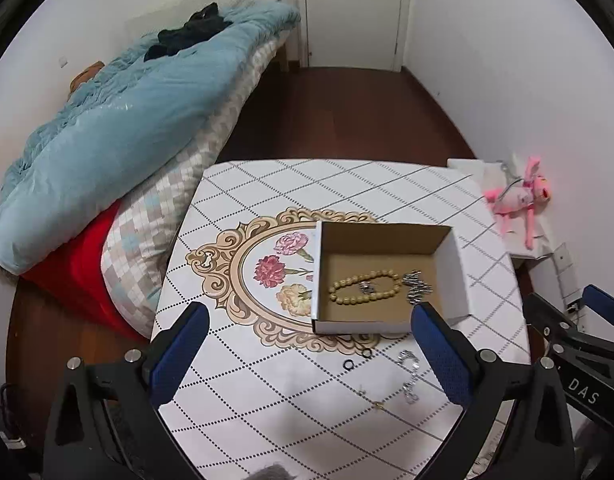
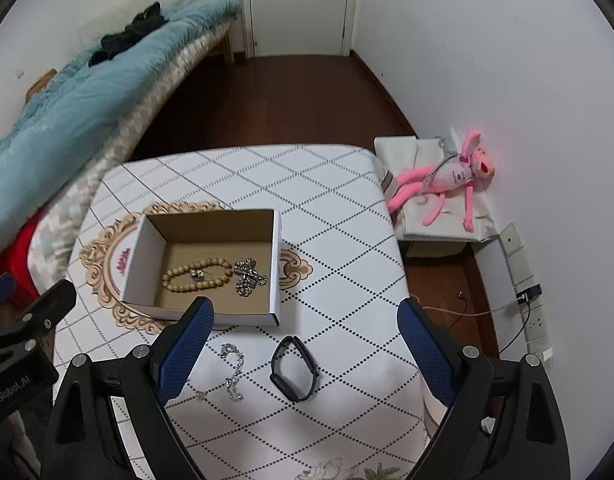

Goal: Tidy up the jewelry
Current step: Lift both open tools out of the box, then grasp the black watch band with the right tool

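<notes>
An open white cardboard box point(image 1: 455, 276) point(image 2: 277, 264) stands on the table. It holds a yellow bead bracelet point(image 1: 365, 288) point(image 2: 197, 274) and a heavy silver chain point(image 1: 417, 286) point(image 2: 249, 274). A thin silver bracelet point(image 1: 410, 376) point(image 2: 233, 372) lies on the table in front of the box. Two small black rings point(image 1: 357, 360) and a small gold piece point(image 1: 378, 404) lie near it. A black wristband point(image 2: 295, 368) lies between my right gripper's fingers. My left gripper point(image 1: 307, 356) and my right gripper point(image 2: 303, 348) are both open and empty above the table's near side.
The table point(image 2: 347, 240) has a white diamond-pattern cover with a floral medallion. A bed point(image 1: 127, 128) with a blue duvet runs along the left. A pink plush toy point(image 2: 451, 180) lies on a white stand at the right wall. Wall sockets and a cable are at the right.
</notes>
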The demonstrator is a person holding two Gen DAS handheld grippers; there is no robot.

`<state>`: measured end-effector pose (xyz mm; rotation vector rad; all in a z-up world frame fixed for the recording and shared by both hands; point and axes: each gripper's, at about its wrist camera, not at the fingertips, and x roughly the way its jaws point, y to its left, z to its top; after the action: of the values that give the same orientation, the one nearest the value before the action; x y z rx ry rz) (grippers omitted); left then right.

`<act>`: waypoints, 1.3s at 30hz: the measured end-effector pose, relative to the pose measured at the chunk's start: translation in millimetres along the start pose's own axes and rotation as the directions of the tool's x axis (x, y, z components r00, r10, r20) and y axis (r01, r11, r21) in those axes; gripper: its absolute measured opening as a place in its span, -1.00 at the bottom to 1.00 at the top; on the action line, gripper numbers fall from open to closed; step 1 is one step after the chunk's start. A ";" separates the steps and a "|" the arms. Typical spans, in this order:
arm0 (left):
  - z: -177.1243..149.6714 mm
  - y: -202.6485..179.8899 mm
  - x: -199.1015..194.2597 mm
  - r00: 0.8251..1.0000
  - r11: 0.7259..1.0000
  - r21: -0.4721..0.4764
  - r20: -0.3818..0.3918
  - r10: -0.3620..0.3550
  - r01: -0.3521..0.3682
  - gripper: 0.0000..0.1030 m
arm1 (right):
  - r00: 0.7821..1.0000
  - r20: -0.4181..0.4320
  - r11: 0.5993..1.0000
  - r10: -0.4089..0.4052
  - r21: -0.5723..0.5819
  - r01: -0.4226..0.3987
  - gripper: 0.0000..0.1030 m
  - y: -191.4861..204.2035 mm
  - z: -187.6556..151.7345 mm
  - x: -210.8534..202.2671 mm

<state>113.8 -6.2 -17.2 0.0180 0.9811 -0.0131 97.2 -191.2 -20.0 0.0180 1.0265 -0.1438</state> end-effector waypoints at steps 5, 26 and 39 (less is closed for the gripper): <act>-2.1 0.8 -26.2 0.999 1.000 -0.008 0.043 -0.005 0.005 1.00 | 0.999 0.049 1.000 0.010 0.007 -0.011 0.83 0.3 -3.8 -31.4; -63.5 9.7 42.7 0.992 0.997 -0.012 -0.100 0.080 -0.081 0.99 | 0.974 -0.197 0.976 0.111 0.207 -0.069 0.55 -47.8 -72.9 72.8; -111.1 -14.5 101.6 0.976 0.998 0.051 -0.217 -0.024 0.035 0.93 | 0.954 -0.265 0.979 0.139 0.180 -0.093 -0.24 -42.0 -93.6 142.3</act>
<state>77.7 -18.7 -163.6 0.0564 1.1984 -0.0667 84.6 -241.0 -187.7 0.2563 1.2871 -0.1206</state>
